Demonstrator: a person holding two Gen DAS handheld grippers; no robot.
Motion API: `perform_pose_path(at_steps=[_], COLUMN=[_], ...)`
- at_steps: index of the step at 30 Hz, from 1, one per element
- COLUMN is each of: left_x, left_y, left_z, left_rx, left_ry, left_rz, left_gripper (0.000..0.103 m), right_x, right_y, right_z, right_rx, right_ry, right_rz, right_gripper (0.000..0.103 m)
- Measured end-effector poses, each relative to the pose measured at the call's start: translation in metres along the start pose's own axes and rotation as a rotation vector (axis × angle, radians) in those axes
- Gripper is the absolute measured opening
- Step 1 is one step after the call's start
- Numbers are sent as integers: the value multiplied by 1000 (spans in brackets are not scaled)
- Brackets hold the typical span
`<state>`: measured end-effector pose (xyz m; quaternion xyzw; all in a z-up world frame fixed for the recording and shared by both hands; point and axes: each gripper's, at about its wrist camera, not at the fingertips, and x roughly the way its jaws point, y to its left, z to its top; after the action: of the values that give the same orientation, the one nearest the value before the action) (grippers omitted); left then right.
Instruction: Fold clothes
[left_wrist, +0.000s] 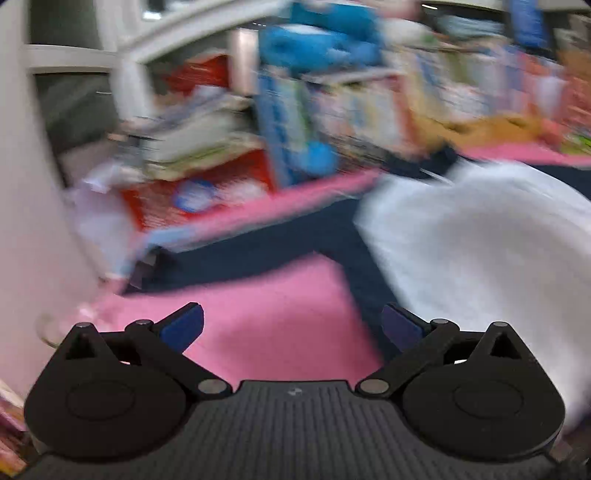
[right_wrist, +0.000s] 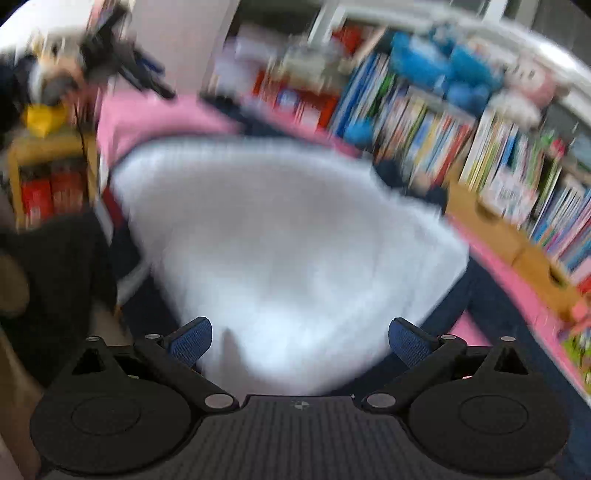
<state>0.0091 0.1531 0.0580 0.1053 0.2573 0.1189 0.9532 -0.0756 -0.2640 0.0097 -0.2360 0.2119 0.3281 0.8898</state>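
Both our grippers, left gripper (left_wrist: 291, 326) and right gripper (right_wrist: 300, 341), have jaws wide apart, holding nothing. The white garment (right_wrist: 291, 240) fills mid-frame on the pink mat (left_wrist: 266, 314). With everything blurred, we'd probably grab the wrong edge and bunch it.

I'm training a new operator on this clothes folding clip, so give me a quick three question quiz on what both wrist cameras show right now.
1. True or false: the right gripper is clamped on the white garment.
2. Multiple choice: what colour is the surface under the left gripper? A) pink B) green C) grey
3. Fill in: in the right wrist view, the shelf to the right of the garment is packed with ____.

Key:
1. False; its fingers stand wide apart, nothing pinched.
2. A, the pink mat.
3. Books.
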Motion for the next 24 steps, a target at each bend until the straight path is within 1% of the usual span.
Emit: perform_pose_path(at_steps=[1, 3, 6, 8, 10, 12, 15, 16, 17, 18, 19, 20, 21, 22, 24], left_x=[18, 54, 107, 137, 164, 187, 221, 234, 247, 260, 271, 278, 282, 285, 284], left_y=[7, 20, 39, 51, 64, 80, 102, 111, 119, 128, 136, 145, 152, 160, 171], left_z=[8, 19, 30, 33, 36, 35, 34, 35, 36, 37, 38, 40, 44, 48, 55], left_rx=[-34, -99, -180, -218, -263, -317, -382, -382, -378, -373, -360, -352, -339, -325, -292], left_ry=[7, 37, 80, 95, 116, 140, 196, 236, 282, 328, 374, 399, 404, 406, 403], left_rz=[40, 90, 188, 254, 296, 313, 322, 324, 327, 330, 347, 372, 405, 440, 508], left_gripper=[103, 103, 103, 102, 101, 99, 93, 86, 72, 62, 48, 47, 45, 42, 41], right_x=[2, 11, 37, 58, 81, 104, 140, 152, 161, 169, 176, 180, 182, 182, 183], right_y=[-4, -12, -17, -16, -15, -14, -11, -9, -7, -4, -2, 1, 5, 8, 11], right_z=[10, 26, 48, 61, 69, 72, 76, 75, 74, 75, 75, 76, 77, 77, 78], right_rx=[34, 93, 177, 229, 279, 307, 348, 362, 373, 382, 382, 372, 359, 344, 332], right_ry=[-46, -122, -174, -182, -179, -153, -108, -85, -59, -18, 25, 52, 65, 73, 78], right_rz=[6, 27, 40, 40, 45, 56, 78, 91, 102, 111, 109, 101, 95, 90, 84], right_gripper=[103, 103, 100, 96, 93, 92, 90, 90, 90, 90, 90, 90, 91, 91, 92])
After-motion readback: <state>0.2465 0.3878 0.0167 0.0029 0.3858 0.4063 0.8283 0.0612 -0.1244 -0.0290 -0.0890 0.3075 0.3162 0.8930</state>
